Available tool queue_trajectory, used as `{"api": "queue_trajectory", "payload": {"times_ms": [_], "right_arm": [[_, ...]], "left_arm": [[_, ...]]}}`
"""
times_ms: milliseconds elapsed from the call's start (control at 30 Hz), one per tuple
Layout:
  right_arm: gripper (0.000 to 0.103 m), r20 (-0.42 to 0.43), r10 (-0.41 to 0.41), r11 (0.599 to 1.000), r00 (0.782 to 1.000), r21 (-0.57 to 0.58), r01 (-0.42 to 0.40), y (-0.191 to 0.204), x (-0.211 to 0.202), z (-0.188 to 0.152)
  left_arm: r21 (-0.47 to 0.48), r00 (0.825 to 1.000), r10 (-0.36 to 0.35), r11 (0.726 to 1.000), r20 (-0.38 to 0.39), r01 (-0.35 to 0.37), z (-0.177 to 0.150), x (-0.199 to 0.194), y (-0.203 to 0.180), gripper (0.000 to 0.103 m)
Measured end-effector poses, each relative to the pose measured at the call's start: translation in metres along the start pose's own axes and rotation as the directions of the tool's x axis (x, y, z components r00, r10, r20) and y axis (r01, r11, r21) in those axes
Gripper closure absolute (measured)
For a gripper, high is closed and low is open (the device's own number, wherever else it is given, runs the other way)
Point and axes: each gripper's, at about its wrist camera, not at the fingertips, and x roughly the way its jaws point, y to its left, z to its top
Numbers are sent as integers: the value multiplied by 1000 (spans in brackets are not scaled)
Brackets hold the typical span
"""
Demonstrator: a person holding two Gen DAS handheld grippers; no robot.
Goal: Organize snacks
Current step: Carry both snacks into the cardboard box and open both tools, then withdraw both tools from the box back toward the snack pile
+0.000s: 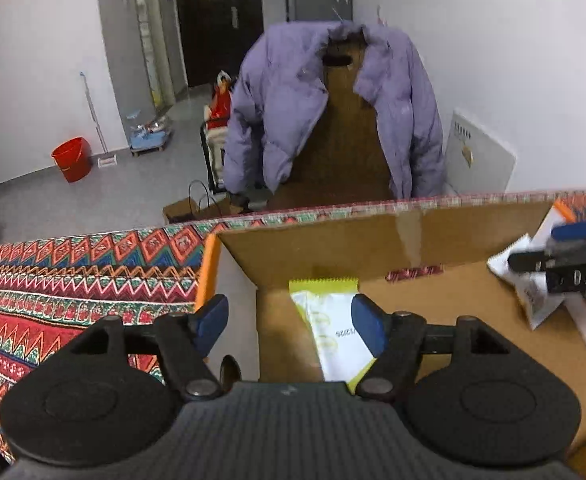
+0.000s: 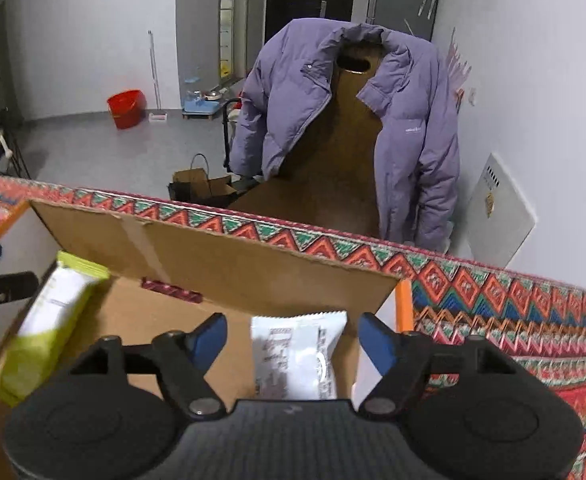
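Big patterned tabletop (image 2: 493, 300) carries an open cardboard box (image 2: 229, 256), flaps up so snacks drop straight in. Left gripper (image 1: 291, 322) hangs over the box's left end, jaws spread and released, the yellow-green snack pack (image 1: 333, 320) lying on the box floor beneath, apparently placed along the wall to leave room. Right gripper (image 2: 293, 340), likewise spread and holding nothing, hovers over the white snack packet (image 2: 297, 356) at the box's right end, inside the cardboard. Both snacks look settled; I'd judge placement nearly done.

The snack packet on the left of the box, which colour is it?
The snack packet is white and yellow-green, clearest in the right wrist view.
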Motion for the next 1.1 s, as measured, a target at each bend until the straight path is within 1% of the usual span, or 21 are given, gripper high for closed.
{"api": "queue_trajectory", "payload": {"times_ms": [67, 133, 233, 300, 333, 367, 467, 567, 633, 767, 900, 967, 1000, 1100], "right_arm": [[25, -7, 21, 1000, 1000, 6, -21, -1, -6, -1], [25, 17, 28, 999, 999, 16, -29, -1, -21, 1], [23, 52, 58, 998, 997, 29, -60, 1, -56, 5], [19, 71, 62, 998, 996, 18, -63, 4, -82, 6], [17, 82, 60, 998, 995, 13, -61, 5, -97, 6], [14, 90, 65, 998, 994, 18, -67, 5, -109, 5], [10, 112, 115, 991, 987, 47, -121, 7, -153, -6], [8, 125, 118, 991, 985, 48, -125, 9, -192, -22], [7, 146, 108, 993, 983, 31, -113, 12, -219, -37], [0, 221, 116, 993, 968, 12, -122, 18, -274, -83], [0, 293, 136, 989, 946, 13, -146, 23, -322, -144], [0, 324, 144, 987, 935, 16, -157, 26, -342, -176], [0, 341, 152, 986, 928, 8, -165, 28, -353, -193], [0, 401, 145, 987, 905, 6, -160, 35, -380, -242]], "left_arm": [[-2, 1000, -1, 1000, 11, 1, 3, -9, 2, 32], [8, 999, -12, 1000, 32, 11, 8, -26, 3, 32], [-6, 998, -10, 1000, 58, 11, 18, -54, 5, 27], [-33, 998, -16, 999, 68, 19, 23, -78, 8, 26], [-41, 998, -18, 999, 68, 21, 24, -89, 9, 23], [-48, 998, -20, 999, 67, 24, 24, -102, 10, 23], [-42, 995, -29, 999, 90, 33, 18, -143, 7, 20], [-37, 993, -23, 999, 112, 27, 2, -188, 3, 18], [-46, 990, -36, 998, 139, 43, -20, -221, 3, 14], [-57, 978, -64, 995, 201, 77, -73, -282, 4, 7], [-73, 969, -73, 993, 237, 93, -126, -328, 9, 6], [-86, 965, -58, 993, 256, 83, -155, -350, 10, 6], [-83, 961, -51, 994, 271, 76, -168, -361, 10, 6], [-74, 947, -28, 996, 321, 55, -211, -394, 7, 4]]}}
